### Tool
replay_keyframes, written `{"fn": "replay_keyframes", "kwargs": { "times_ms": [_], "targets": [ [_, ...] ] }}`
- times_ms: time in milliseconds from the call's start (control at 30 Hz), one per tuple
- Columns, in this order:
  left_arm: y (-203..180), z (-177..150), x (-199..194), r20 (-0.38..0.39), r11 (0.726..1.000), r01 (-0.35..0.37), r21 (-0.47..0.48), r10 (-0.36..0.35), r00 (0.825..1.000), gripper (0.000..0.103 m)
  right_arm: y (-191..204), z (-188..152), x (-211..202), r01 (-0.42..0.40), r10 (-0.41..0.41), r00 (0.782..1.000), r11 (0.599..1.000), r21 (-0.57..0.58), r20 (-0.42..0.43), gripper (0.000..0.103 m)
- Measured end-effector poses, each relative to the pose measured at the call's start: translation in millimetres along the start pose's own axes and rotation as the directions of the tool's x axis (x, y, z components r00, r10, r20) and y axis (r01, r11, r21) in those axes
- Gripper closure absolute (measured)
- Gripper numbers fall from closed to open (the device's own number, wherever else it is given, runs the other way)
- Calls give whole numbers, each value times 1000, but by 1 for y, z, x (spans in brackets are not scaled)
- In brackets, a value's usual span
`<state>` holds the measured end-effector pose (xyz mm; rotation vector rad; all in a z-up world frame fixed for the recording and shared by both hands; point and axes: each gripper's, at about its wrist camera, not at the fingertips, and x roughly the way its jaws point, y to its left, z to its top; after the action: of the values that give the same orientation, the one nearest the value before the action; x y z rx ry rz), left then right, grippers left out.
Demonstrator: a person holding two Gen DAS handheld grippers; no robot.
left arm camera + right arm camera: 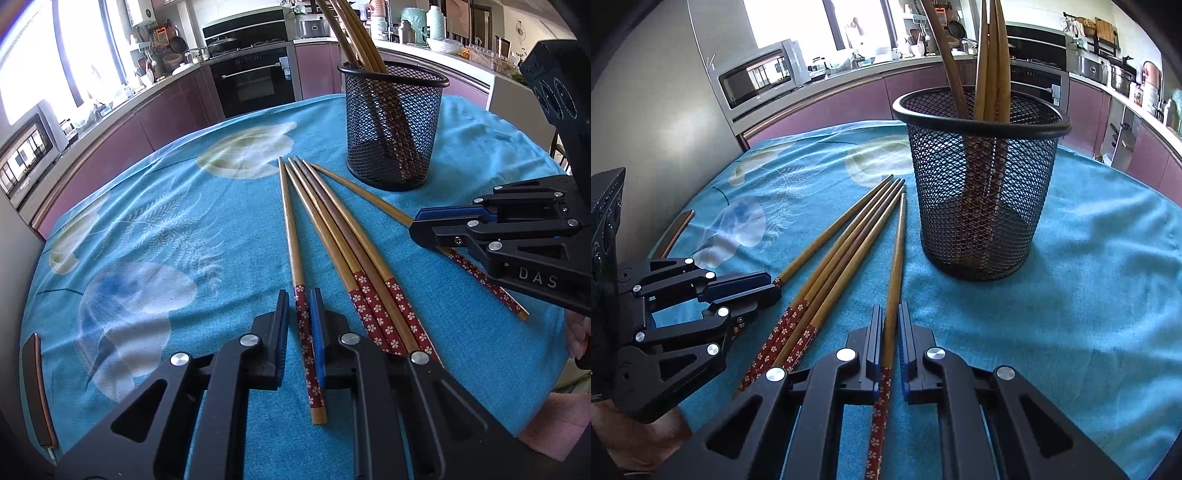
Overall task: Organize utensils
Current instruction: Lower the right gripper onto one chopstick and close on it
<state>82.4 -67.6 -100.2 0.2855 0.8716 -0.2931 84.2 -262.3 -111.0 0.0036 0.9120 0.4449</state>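
Five wooden chopsticks with red flowered ends lie on the blue cloth in front of a black mesh cup [393, 125] [982, 177], which holds several more chopsticks [354, 33] [990, 55] standing upright. My left gripper [300, 295] [774, 284] is shut on the leftmost chopstick [290, 221] [831, 229] near its red end. My right gripper [889, 308] [415, 225] is shut on the rightmost chopstick [897, 251] [362, 192], just above its red band. Both held chopsticks still rest on the cloth. Three chopsticks [332, 236] [849, 251] lie bundled between the two.
The blue patterned tablecloth [147, 221] covers a round table. A dark wooden chair back [37, 387] shows at the table's left edge. Kitchen counters, an oven [251, 77] and a microwave [757, 77] stand beyond the table. A hand [635, 435] holds the left gripper.
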Motion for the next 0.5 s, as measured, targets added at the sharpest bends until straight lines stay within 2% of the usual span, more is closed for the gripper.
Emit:
{"fn": "replay_keyframes", "kwargs": {
  "times_ms": [133, 500],
  "targets": [
    [3, 2, -1, 1, 1000, 27, -16, -27, 1000, 92, -2, 0, -2, -38, 38, 999, 999, 22, 1, 97],
    [16, 14, 10, -1, 997, 50, -55, -50, 999, 86, 4, 4, 2, -71, 71, 998, 997, 22, 1, 97]
  ]
}}
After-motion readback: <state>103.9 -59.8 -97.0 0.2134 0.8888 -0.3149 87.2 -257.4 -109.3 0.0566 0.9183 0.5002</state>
